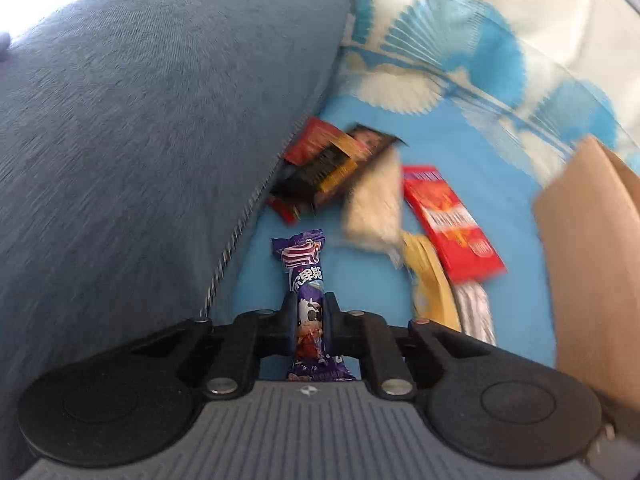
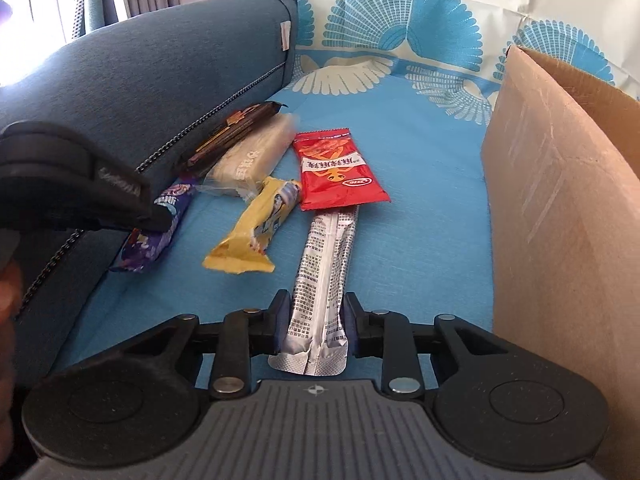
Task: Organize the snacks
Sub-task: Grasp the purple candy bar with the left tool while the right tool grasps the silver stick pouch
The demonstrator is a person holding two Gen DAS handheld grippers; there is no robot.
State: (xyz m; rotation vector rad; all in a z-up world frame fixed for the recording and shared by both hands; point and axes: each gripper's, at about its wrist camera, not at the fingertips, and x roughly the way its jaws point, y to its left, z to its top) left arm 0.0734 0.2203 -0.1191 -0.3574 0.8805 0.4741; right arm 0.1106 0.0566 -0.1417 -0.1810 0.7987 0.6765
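Your left tongs [image 1: 307, 322] were clamped on a purple snack bar [image 1: 306, 280], both fingers pressed flat against its wrapper near the lower half; the bar stood lengthwise between them, its far end pointing toward the pile. From the right wrist view the same purple snack bar [image 2: 154, 232] sat just beside the blue sofa cushion [image 2: 160, 80], partly covered by the left tongs [image 2: 160, 216] reaching in from the left edge.

Your right tongs [image 2: 316, 320] were narrowed around a silver foil stick pack [image 2: 324, 276] without visibly pinching it; a sliver of gap showed at each finger, so contact could not be confirmed. The pack lay flat on the blue patterned cloth [image 2: 420, 200], its far end tucked under the edge of a red snack packet [image 2: 336, 168].

Remaining items, right view: a yellow snack bar [image 2: 252, 236] lay diagonal, just left of the silver pack and touching the red packet's lower left corner. Behind it a pale wafer pack [image 2: 252, 160] leaned on a dark brown bar [image 2: 232, 128], both against the cushion seam. A cardboard box [image 2: 560, 208] stood at the right, well apart from the snacks, its wall upright.

Left view was motion-blurred. The red snack packet [image 1: 452, 224], the pale wafer pack [image 1: 376, 208] and the cardboard box [image 1: 588, 260] were recognisable; smaller red and dark wrappers [image 1: 320, 164] by the cushion [image 1: 160, 140] were too smeared to name.
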